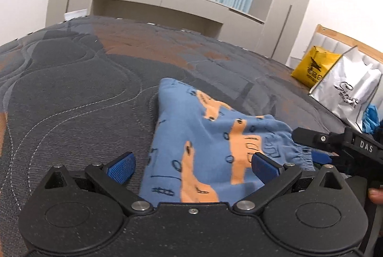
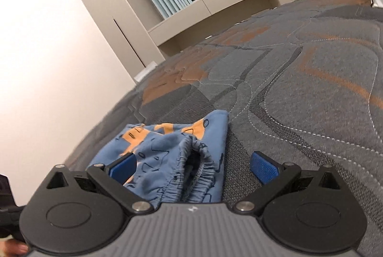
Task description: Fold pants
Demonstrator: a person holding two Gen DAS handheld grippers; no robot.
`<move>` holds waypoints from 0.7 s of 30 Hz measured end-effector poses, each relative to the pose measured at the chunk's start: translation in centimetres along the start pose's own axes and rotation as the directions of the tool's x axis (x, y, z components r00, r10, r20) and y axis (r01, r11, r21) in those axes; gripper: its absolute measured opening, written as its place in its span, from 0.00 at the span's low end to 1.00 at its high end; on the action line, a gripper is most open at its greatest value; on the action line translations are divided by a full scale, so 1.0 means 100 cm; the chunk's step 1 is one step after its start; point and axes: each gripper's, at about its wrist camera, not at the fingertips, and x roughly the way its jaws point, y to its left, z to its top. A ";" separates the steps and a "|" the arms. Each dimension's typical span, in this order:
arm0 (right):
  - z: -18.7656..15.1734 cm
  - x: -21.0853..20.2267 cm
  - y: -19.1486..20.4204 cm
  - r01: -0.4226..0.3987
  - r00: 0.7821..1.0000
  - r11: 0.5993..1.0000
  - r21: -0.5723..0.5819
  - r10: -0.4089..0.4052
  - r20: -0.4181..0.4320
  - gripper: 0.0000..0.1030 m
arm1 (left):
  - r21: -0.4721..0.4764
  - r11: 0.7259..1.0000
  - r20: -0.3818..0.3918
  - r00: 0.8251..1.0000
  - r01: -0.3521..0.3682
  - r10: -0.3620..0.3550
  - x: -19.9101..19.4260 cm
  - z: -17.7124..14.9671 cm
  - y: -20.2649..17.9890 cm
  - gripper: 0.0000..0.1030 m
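Small blue pants [image 1: 205, 137] with orange animal prints lie bunched on the quilted grey and orange bedspread [image 1: 83, 89]. My left gripper [image 1: 192, 164] hangs open just over the near edge of the cloth, nothing between its blue pads. In the left wrist view the right gripper [image 1: 320, 154] reaches in from the right at the elastic waistband. In the right wrist view the pants [image 2: 167, 156] lie with the gathered waistband gaping toward me, and my right gripper [image 2: 194, 168] stands open around that waistband, its blue fingers [image 2: 263, 167] apart from the fabric.
A yellow bag [image 1: 313, 66] and a silver-white bag [image 1: 347, 94] stand at the far right of the bed by a wooden headboard. Beige cabinets [image 1: 167, 3] and a curtained window lie beyond the bed. A fingertip [image 1: 375, 194] shows at the right edge.
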 end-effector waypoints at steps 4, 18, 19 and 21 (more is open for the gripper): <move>0.000 -0.003 -0.001 -0.018 1.000 1.000 0.008 0.018 0.010 1.00 | 0.016 1.000 -0.013 1.000 -0.019 0.019 0.003 -0.001 -0.004 1.00; -0.004 -0.004 0.000 0.010 1.000 1.000 0.022 -0.010 0.013 0.48 | -0.173 0.985 -0.004 1.000 0.006 -0.007 -0.012 0.002 0.011 0.88; -0.004 -0.004 0.000 0.014 1.000 1.000 0.021 -0.014 0.014 0.46 | -0.167 0.986 -0.012 1.000 -0.015 0.013 -0.012 0.003 0.009 0.86; -0.005 -0.004 0.000 0.017 1.000 1.000 0.022 -0.017 0.014 0.40 | -0.168 0.985 -0.023 0.999 -0.037 0.034 -0.012 0.003 0.008 0.73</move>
